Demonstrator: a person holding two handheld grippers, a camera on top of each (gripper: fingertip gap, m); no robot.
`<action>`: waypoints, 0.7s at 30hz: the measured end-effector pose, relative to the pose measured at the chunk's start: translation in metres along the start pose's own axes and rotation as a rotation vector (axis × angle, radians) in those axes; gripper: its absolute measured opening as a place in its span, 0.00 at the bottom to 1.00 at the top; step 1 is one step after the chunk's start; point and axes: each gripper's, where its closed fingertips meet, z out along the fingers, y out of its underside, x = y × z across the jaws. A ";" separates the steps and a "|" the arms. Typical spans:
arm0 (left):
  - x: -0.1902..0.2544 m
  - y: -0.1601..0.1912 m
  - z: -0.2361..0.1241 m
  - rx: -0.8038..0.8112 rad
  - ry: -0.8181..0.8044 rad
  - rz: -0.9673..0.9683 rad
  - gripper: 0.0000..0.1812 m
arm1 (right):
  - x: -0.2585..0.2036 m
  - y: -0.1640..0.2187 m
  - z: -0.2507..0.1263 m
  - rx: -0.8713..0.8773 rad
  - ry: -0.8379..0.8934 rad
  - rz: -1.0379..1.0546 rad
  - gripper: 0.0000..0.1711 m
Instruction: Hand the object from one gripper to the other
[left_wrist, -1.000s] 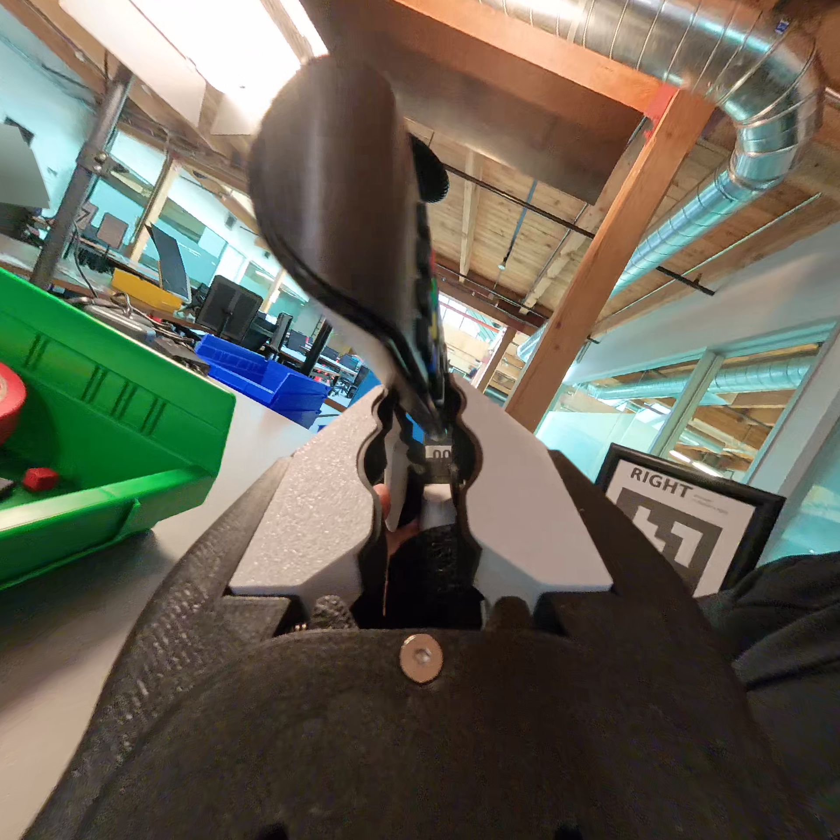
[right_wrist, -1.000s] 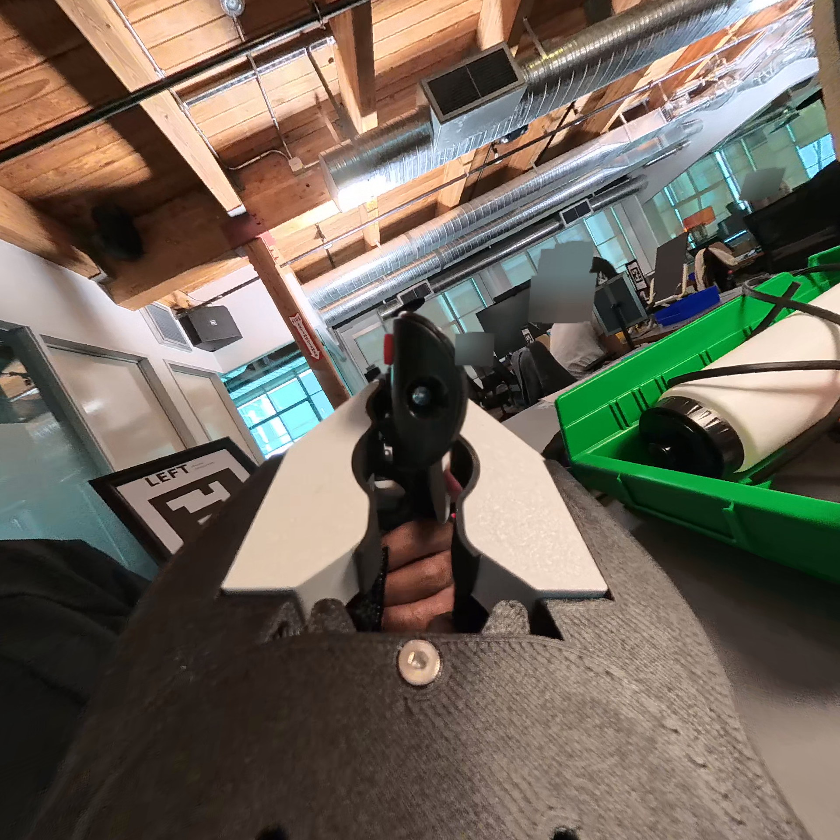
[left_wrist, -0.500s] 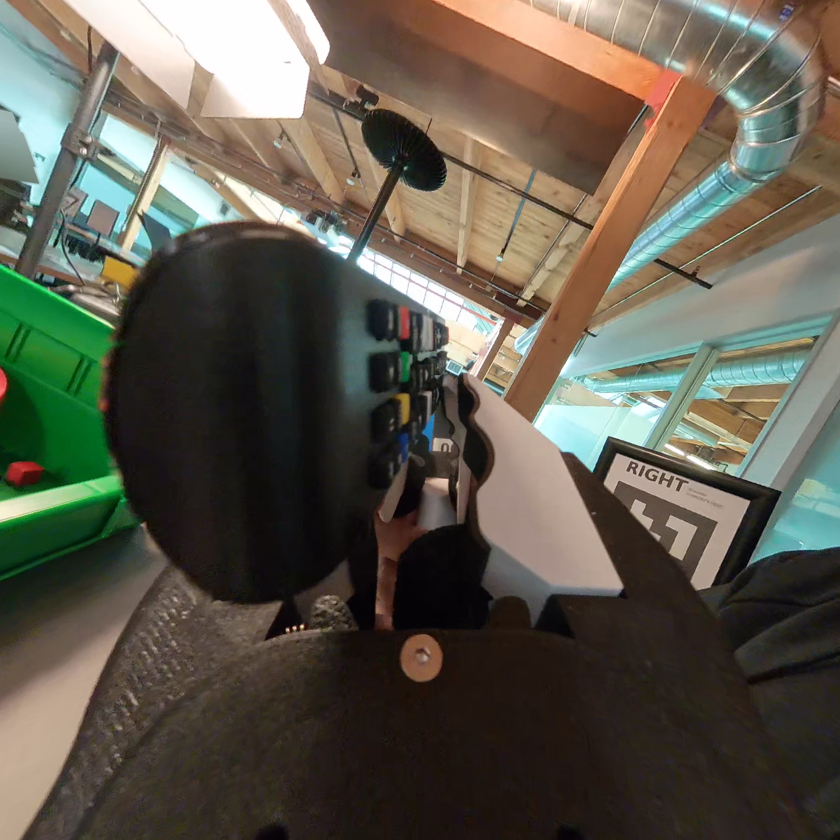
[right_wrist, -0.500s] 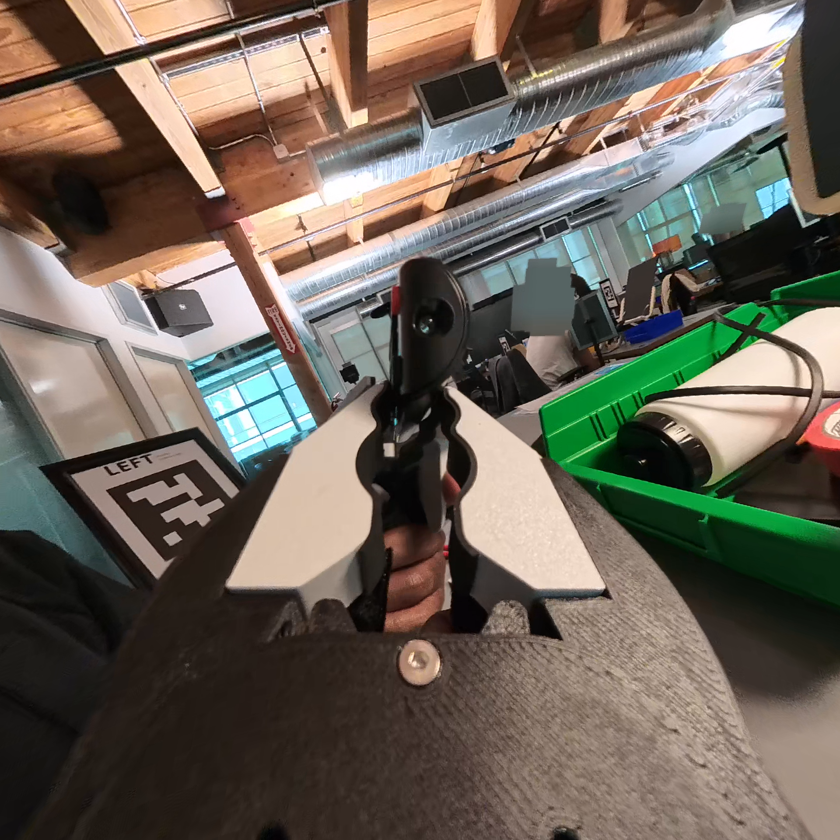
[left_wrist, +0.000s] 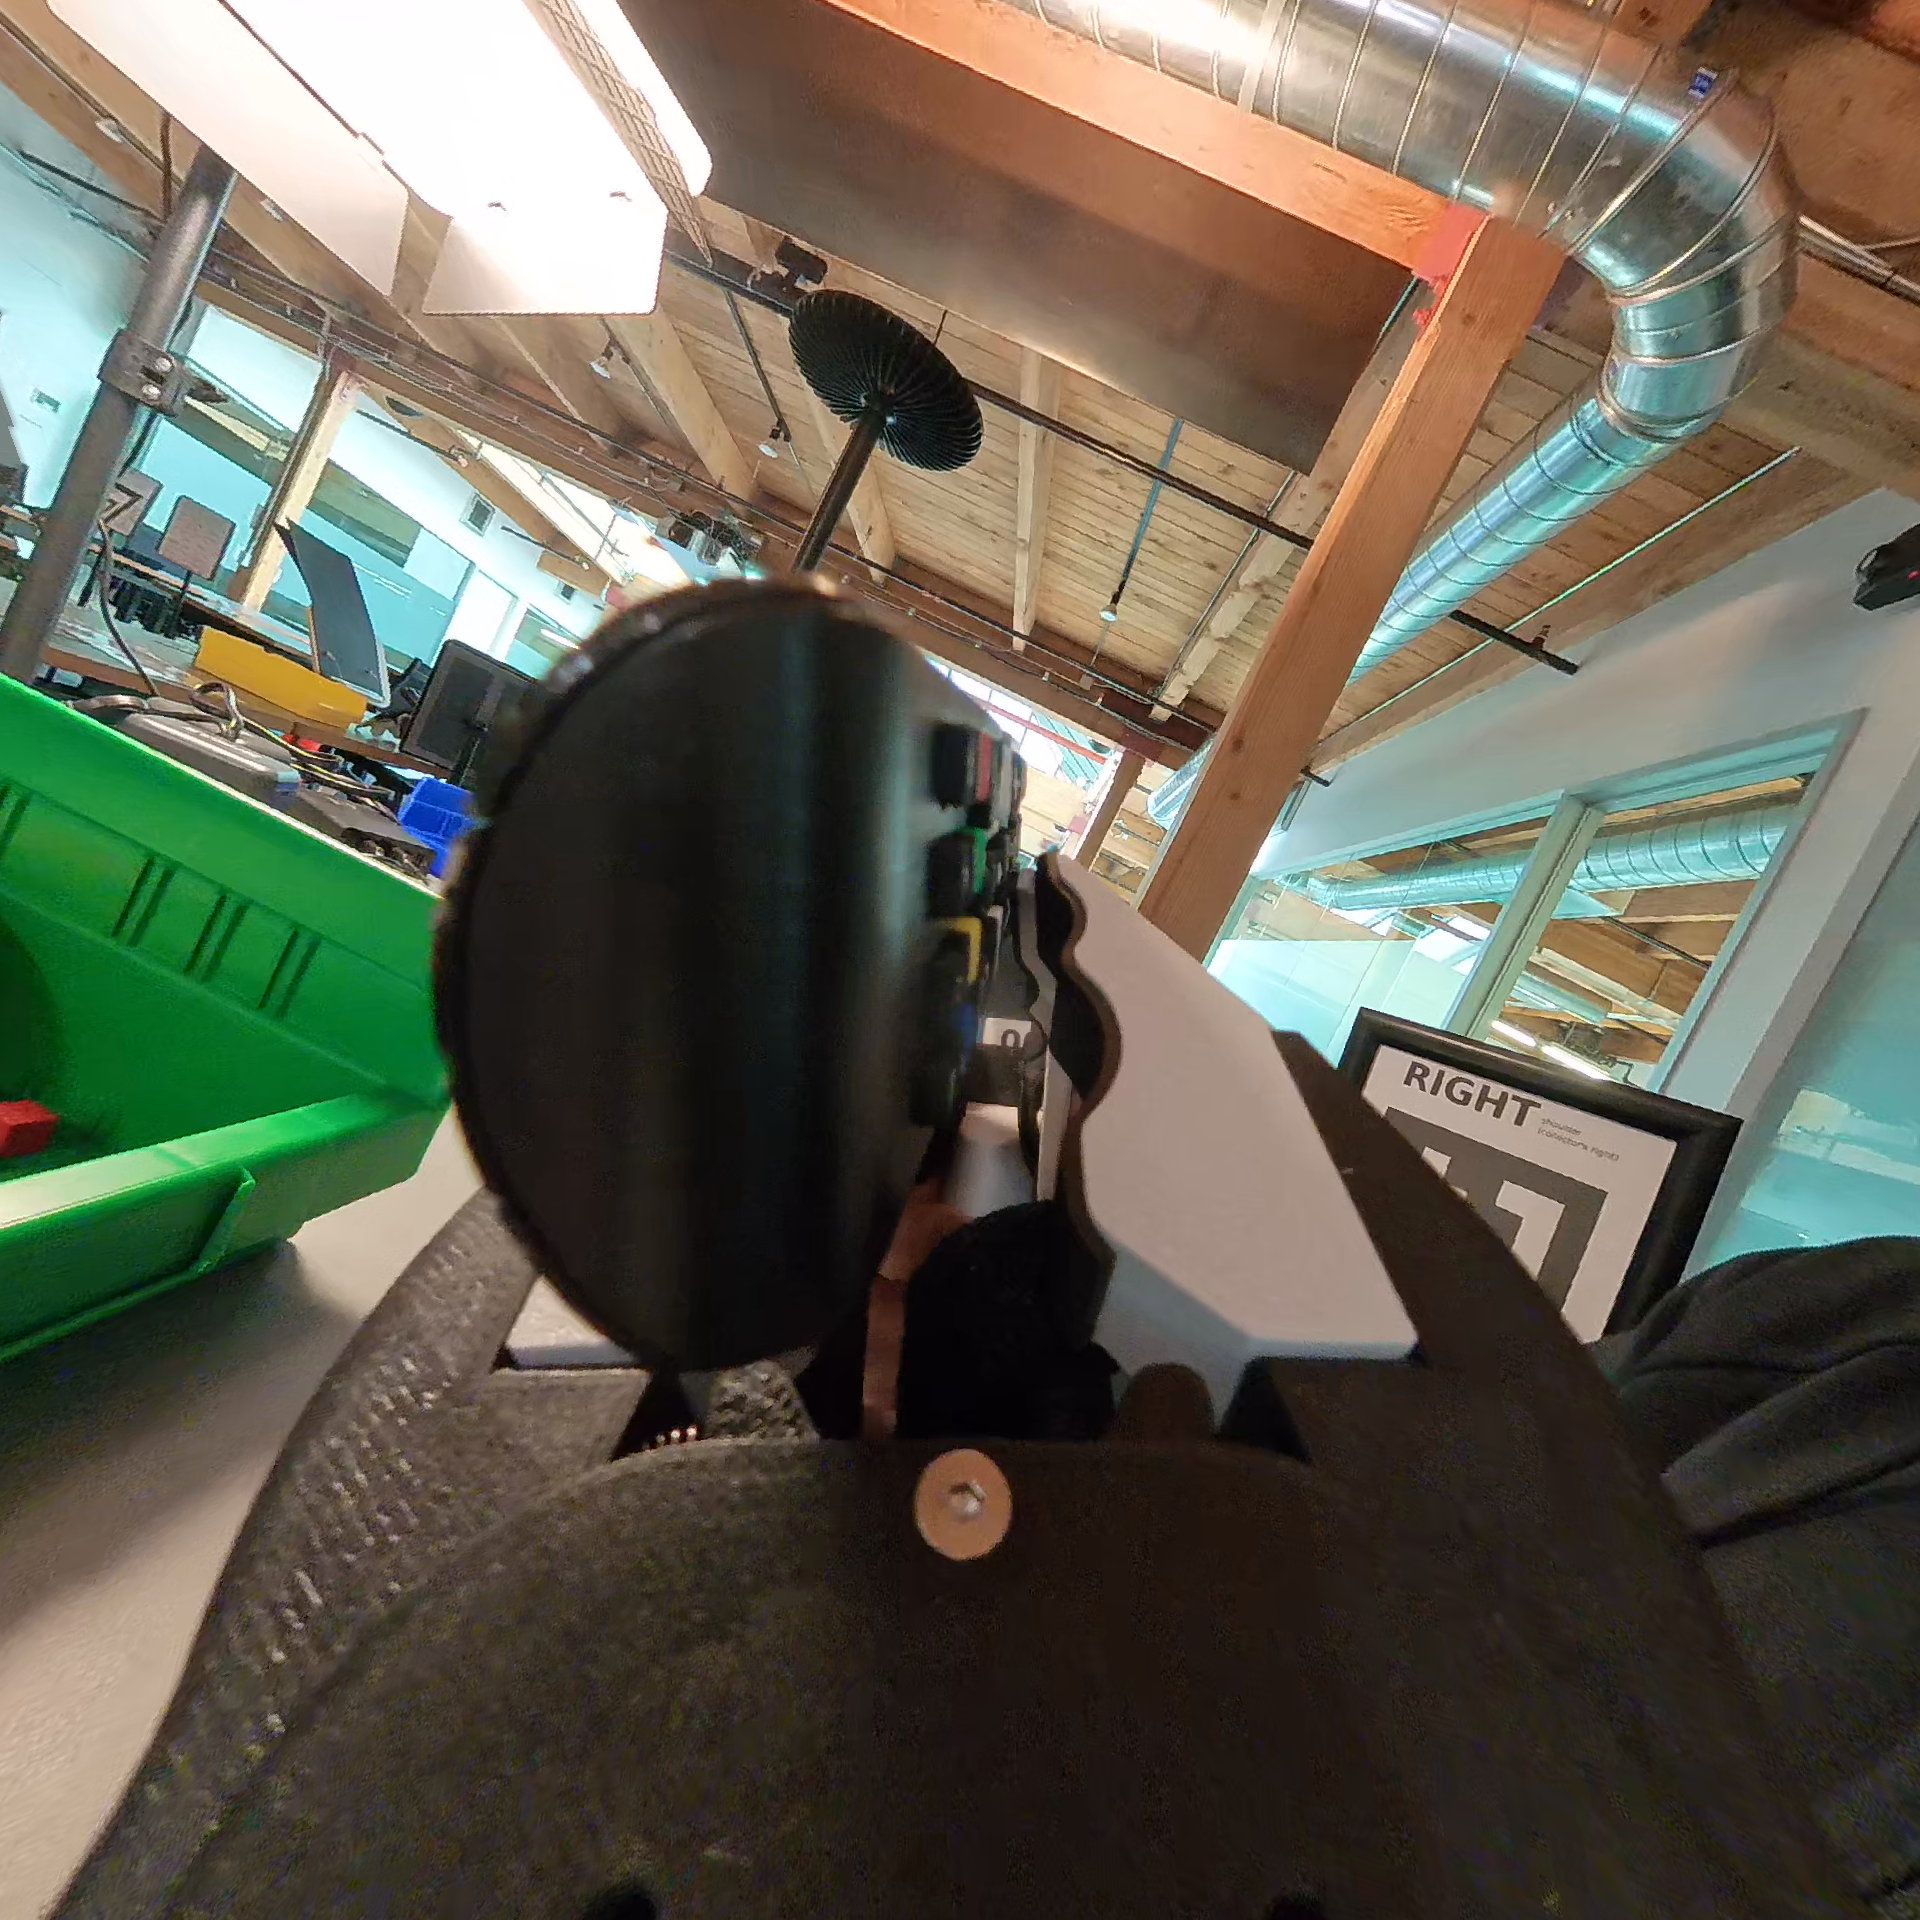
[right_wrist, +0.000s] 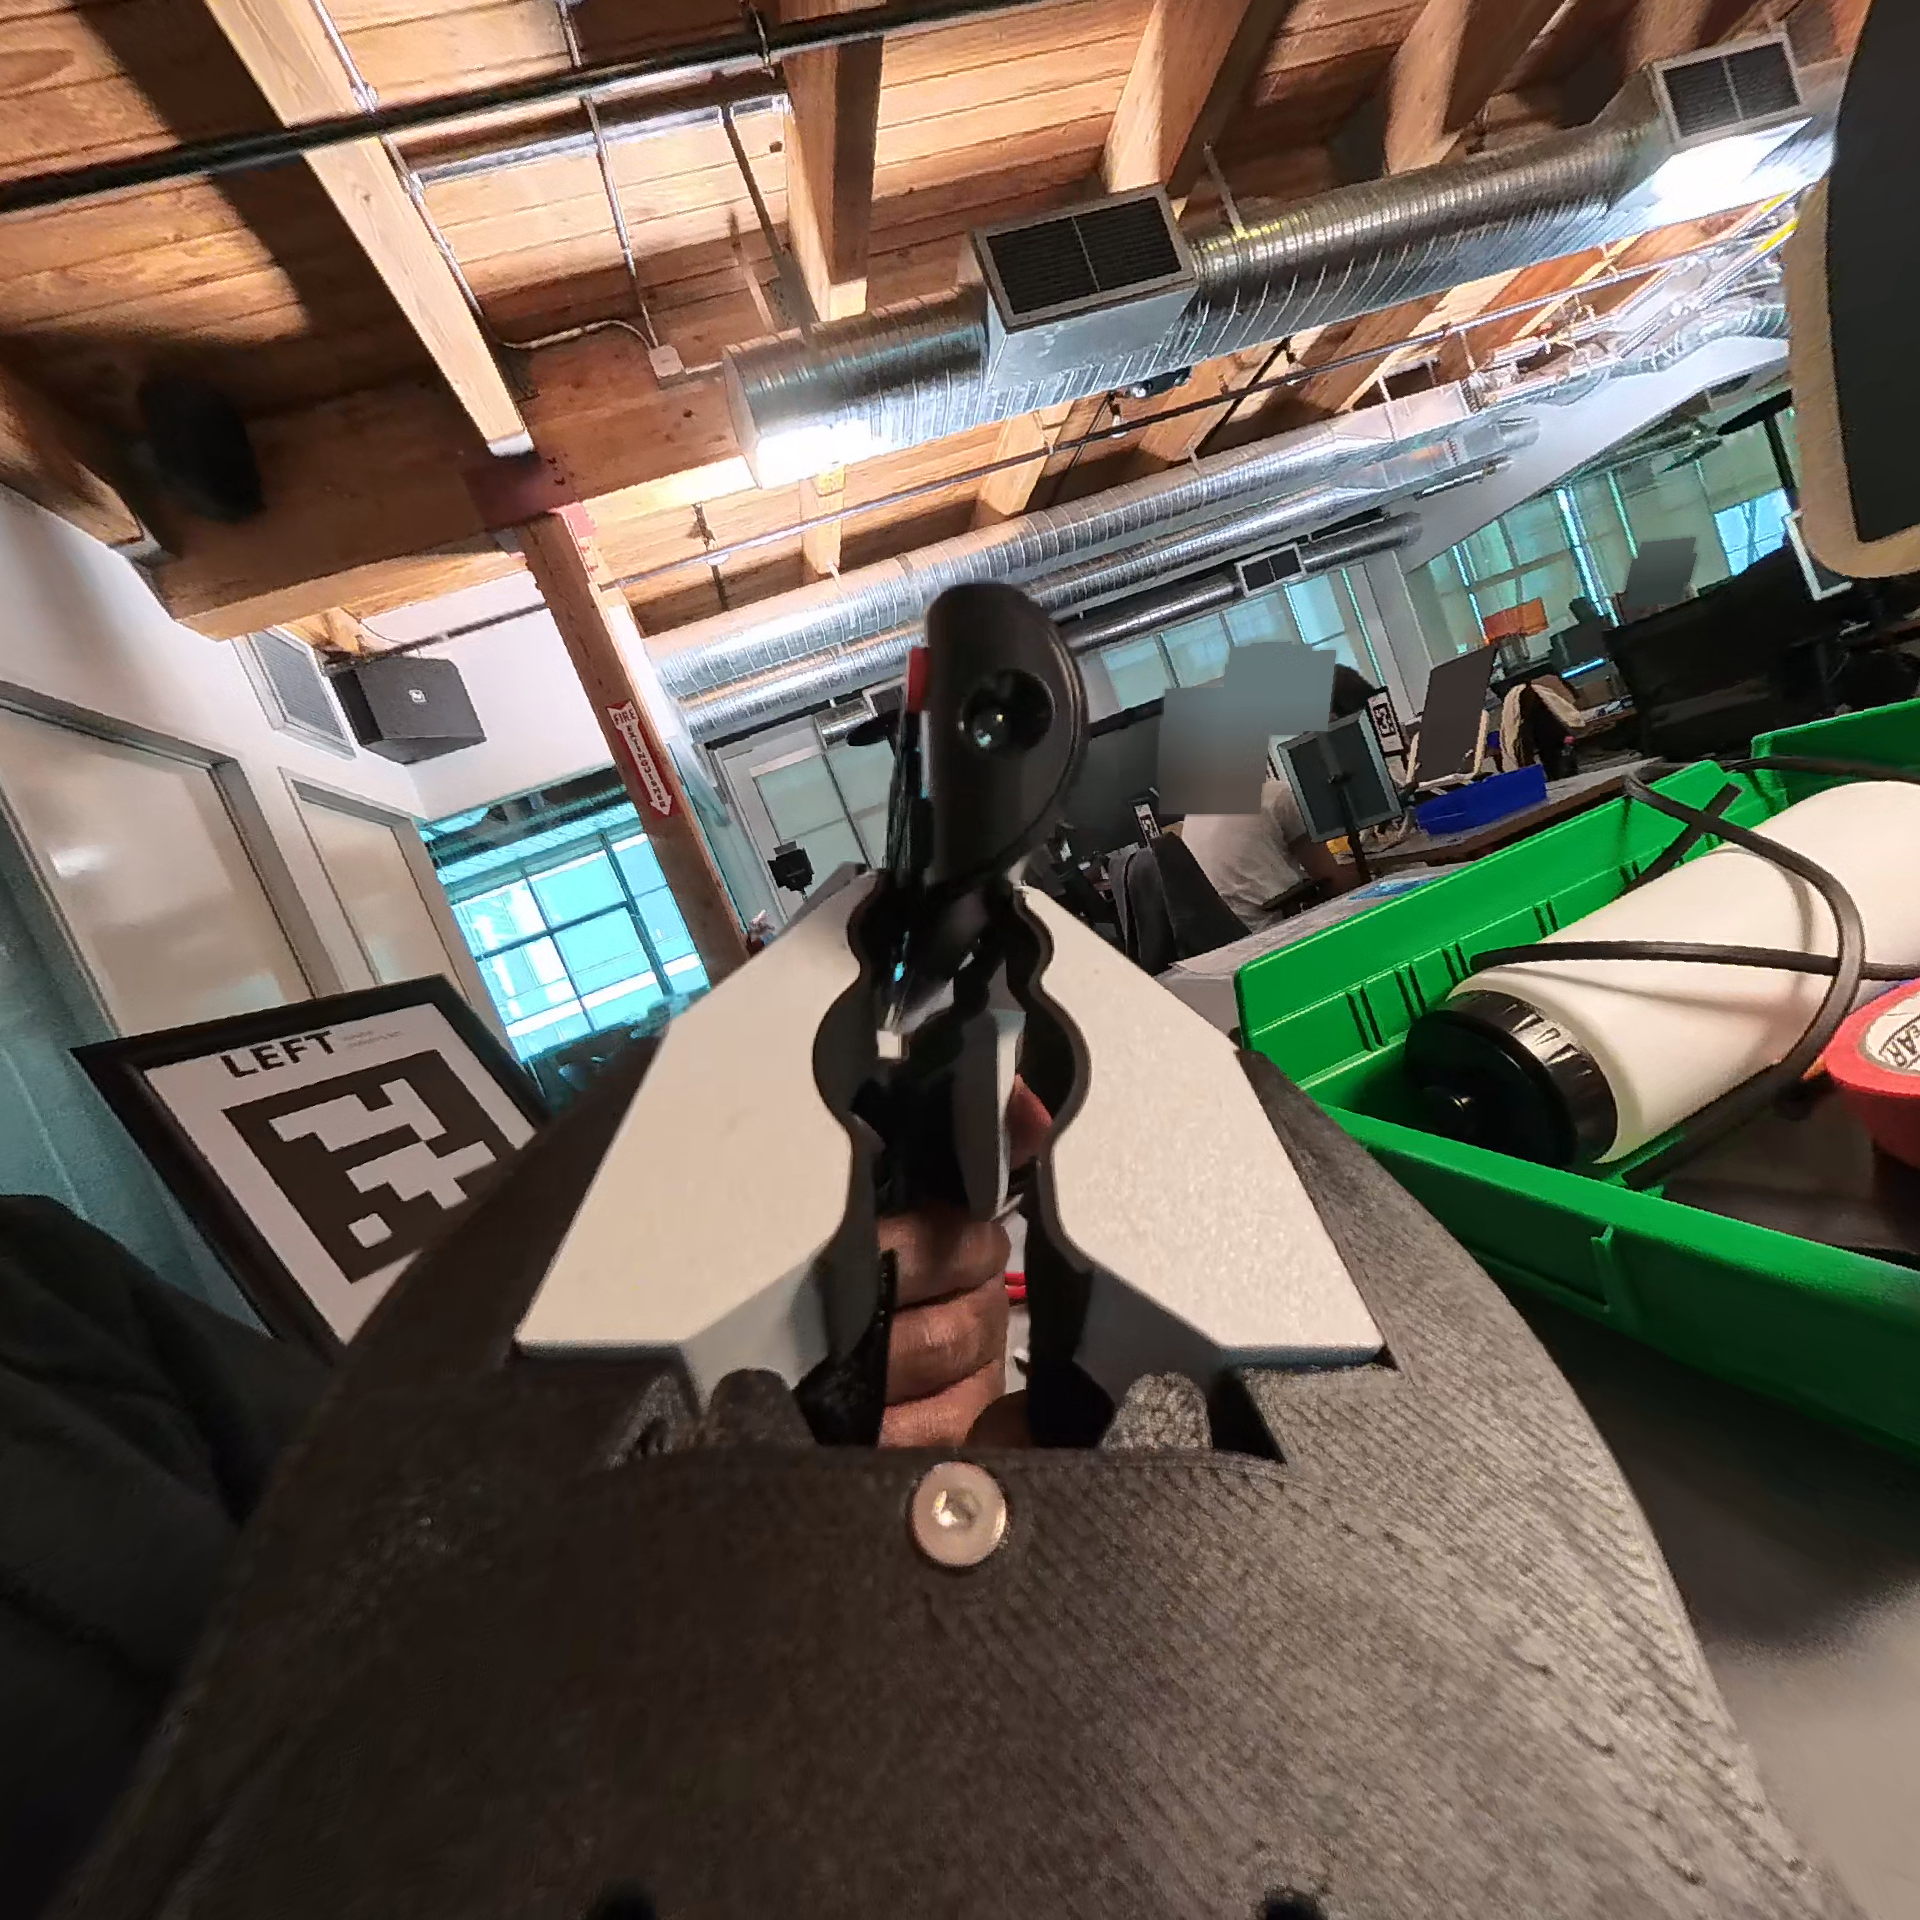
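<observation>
Above the tabletop (left_wrist: 156, 1455), my right tool (right_wrist: 951, 904) is pressed together on a black remote control (right_wrist: 987, 748), tip standing clear. My left tool (left_wrist: 1023, 904) seems to pinch a remote control (left_wrist: 675, 987) too, its butt end hiding one finger. Both tools tilt ceilingward; I judge neither should let go until the receiving grip sits square on the body.

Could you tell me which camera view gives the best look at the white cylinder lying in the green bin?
The right wrist view shows it best: the white cylinder lies on its side in the green bin, black end cap toward the camera, a black cable looped over it. The left wrist view shows only a green bin's wall, no cylinder.
</observation>
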 end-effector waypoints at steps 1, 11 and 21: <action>0.000 -0.001 0.000 0.007 0.000 -0.002 0.17 | 0.001 -0.002 -0.001 0.012 -0.002 0.014 0.12; 0.002 -0.010 -0.007 0.041 0.028 0.000 0.16 | 0.002 -0.021 -0.010 0.120 -0.045 0.101 0.15; 0.000 -0.005 -0.005 0.014 0.006 0.006 0.17 | 0.001 -0.004 -0.002 0.024 -0.028 0.070 0.15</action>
